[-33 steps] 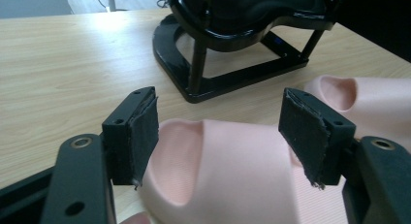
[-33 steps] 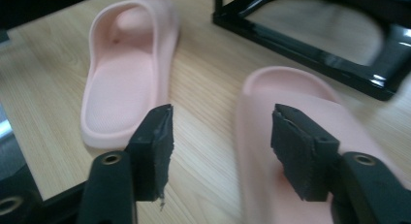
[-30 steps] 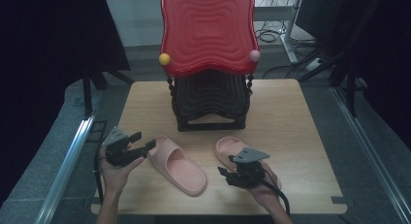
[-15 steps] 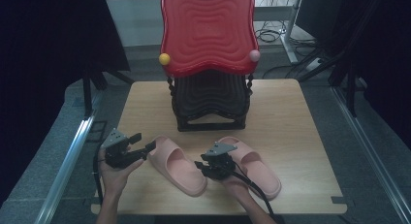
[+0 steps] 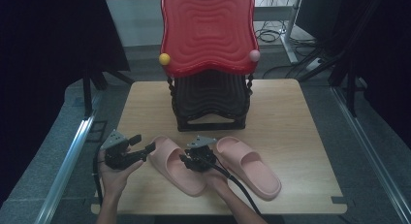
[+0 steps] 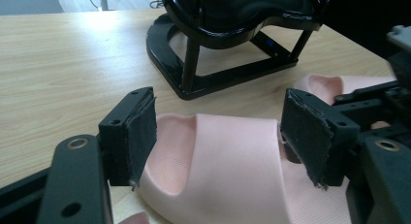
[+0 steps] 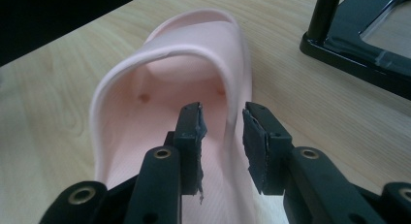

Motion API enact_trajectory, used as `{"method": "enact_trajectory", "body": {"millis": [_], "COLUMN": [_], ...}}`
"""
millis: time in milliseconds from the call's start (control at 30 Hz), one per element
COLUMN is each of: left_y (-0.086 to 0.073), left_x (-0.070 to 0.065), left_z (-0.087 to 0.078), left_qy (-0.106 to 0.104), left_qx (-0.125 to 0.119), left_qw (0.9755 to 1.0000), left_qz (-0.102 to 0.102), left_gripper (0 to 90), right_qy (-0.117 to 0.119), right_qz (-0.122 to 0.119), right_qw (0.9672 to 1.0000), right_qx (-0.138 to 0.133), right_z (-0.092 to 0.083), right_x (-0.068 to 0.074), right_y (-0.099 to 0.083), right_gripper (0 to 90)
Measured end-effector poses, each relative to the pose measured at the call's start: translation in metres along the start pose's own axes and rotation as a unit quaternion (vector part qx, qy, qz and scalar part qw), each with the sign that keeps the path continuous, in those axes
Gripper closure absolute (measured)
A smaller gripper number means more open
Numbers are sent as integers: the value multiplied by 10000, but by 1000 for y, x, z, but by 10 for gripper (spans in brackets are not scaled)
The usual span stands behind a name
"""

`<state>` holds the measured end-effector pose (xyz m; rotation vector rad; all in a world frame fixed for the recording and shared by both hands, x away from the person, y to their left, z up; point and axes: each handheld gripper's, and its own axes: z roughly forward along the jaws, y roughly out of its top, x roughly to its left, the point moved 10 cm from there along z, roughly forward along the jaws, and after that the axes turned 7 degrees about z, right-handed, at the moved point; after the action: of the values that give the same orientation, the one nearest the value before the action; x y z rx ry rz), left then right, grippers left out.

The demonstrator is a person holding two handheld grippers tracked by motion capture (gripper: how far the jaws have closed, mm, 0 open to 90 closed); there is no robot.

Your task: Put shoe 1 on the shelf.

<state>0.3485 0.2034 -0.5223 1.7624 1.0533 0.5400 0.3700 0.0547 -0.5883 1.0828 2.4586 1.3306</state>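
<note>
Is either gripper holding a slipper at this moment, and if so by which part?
Neither: the right gripper straddles the side wall of the left slipper, its jaws just closing, pads not yet pressing. The left gripper stands open around its toe.

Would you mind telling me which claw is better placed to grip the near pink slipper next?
Right: the right claw already straddles the slipper's side wall, closing; the left claw stands wide open beside its toe.

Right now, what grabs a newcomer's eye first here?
The big red wavy panel standing on a black rack at the table's far middle. Next, two pink slippers near the front edge, the left gripper and right gripper both at the left one.
</note>
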Motion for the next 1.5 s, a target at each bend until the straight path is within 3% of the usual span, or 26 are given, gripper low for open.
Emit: {"method": "enact_trajectory", "body": {"millis": [133, 233, 367, 600, 800, 900, 933, 967, 1167, 1267, 1500], "left_y": [-1, -2, -3, -3, -3, -4, -4, -4, -6, -8, -11], "left_x": [2, 2, 2, 3, 7, 7, 7, 7, 4, 3, -2], "left_z": [-1, 0, 1, 0, -4, -4, -4, -4, -1, 1, 5], "left_qy": [16, 24, 30, 47, 86, 84, 83, 80, 55, 46, 13], "left_qx": [-1, 14, 32, 30, 10, 5, 6, 8, 58, 87, 165], "left_qw": [10000, 10000, 10000, 10000, 9999, 9999, 9999, 9999, 9999, 9999, 9998], "left_qz": [-19, -24, -25, -14, -56, -71, -70, -72, -80, -71, -58], "left_gripper": [291, 291, 291, 291, 291, 291, 291, 291, 291, 291, 291], "right_qy": [10, -21, -181, -245, -167, -172, -172, -213, -461, -506, -596], "right_qz": [108, 201, 226, 165, 183, 227, 227, 247, 336, 391, 589], "right_qw": [9999, 9998, 9996, 9996, 9995, 9985, 9985, 9975, 9924, 9901, 9800], "right_qx": [16, 50, 50, 48, -202, -470, -470, -619, -1095, -1248, -1807], "right_z": [13, 23, 25, 18, -9, -39, -39, -55, -99, -111, -151], "right_x": [-2, -4, -7, -5, -5, -10, -10, -14, -29, -34, -49], "right_y": [1, 2, 3, 2, 6, 9, 9, 11, 17, 18, 27], "right_gripper": [695, 763, 826, 846, 847, 847, 847, 847, 847, 847, 847]}}
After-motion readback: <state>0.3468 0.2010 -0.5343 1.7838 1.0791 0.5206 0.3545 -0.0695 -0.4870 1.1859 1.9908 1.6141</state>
